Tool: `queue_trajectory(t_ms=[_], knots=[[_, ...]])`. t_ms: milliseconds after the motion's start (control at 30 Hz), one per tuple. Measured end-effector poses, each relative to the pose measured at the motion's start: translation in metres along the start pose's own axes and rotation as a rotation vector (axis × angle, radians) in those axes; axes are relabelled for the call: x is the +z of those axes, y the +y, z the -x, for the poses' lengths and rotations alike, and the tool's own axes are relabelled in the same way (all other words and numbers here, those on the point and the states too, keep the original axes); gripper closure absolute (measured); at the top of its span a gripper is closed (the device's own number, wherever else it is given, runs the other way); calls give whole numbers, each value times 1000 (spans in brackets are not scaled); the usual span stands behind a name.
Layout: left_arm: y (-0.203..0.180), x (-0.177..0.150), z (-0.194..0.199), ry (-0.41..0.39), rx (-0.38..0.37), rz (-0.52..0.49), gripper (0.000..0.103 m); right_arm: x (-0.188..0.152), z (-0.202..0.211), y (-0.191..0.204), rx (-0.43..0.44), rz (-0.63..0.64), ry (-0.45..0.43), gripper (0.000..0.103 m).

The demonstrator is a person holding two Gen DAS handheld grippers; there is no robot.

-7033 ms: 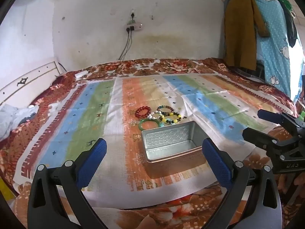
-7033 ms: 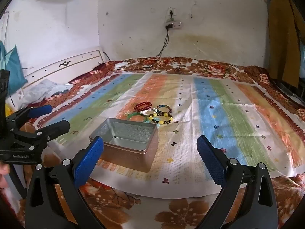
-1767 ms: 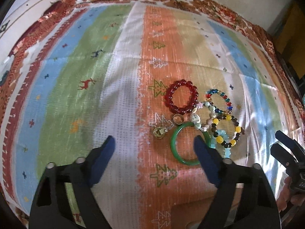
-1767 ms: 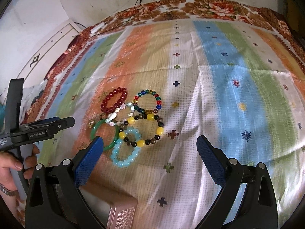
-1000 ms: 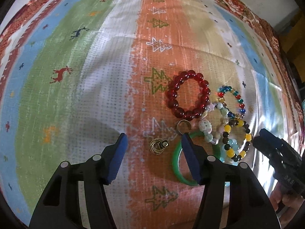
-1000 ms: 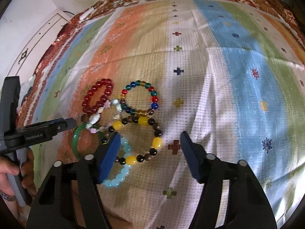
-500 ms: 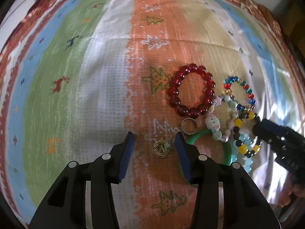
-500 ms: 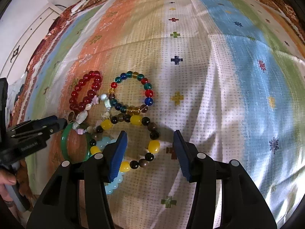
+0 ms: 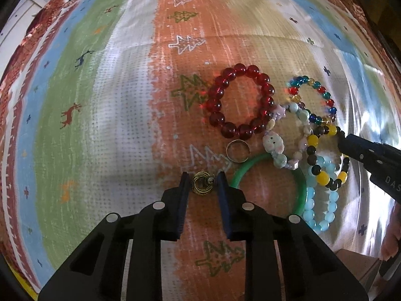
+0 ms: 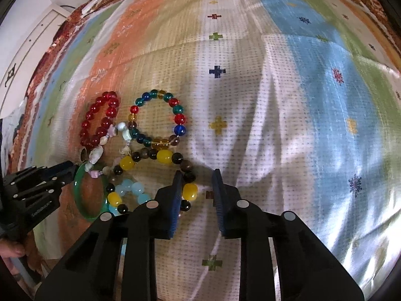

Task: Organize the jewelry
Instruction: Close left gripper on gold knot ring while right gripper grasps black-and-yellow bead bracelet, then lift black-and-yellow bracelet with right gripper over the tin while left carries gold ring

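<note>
Several bracelets lie clustered on the striped cloth [image 9: 105,125]. They include a red bead bracelet [image 9: 216,119], a multicoloured one [image 10: 179,119], a green bangle [image 9: 260,158], a pale blue one [image 9: 310,200] and a yellow-and-dark one [image 10: 164,156]. A plain ring [image 9: 228,151] lies below the red beads. My left gripper [image 9: 203,183] points down with a small brass ornament [image 9: 200,188] between its closing jaws, with slivers of cloth showing at both pads. My right gripper [image 10: 196,188] is closing around the yellow-and-dark strand. One yellow bead [image 10: 189,192] sits against the left pad, with a gap on the right.
A pastel charm bracelet [image 9: 274,143] overlaps the bangle and the red beads. A brownish box corner [image 9: 356,258] shows at the lower right of the left wrist view. A person's hand [image 10: 10,248] holds the left tool. Striped cloth stretches right of the cluster [image 10: 313,125].
Both pairs of jaws have narrowed markedly. The left gripper has come down around the brass ornament, and the right has sunk onto the yellow-and-dark bracelet.
</note>
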State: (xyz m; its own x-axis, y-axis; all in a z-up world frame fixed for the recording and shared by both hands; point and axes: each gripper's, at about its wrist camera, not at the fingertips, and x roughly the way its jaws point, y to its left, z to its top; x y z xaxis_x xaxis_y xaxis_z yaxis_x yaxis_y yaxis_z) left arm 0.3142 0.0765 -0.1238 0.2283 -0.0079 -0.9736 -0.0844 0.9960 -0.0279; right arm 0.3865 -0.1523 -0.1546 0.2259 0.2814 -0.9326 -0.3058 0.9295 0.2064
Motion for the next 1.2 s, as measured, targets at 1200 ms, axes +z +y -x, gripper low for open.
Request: queue_trajectory(t_ms=[1200], knots=[[15, -18, 60, -136, -70, 91, 85, -28, 72, 48, -44, 161, -173, 91]])
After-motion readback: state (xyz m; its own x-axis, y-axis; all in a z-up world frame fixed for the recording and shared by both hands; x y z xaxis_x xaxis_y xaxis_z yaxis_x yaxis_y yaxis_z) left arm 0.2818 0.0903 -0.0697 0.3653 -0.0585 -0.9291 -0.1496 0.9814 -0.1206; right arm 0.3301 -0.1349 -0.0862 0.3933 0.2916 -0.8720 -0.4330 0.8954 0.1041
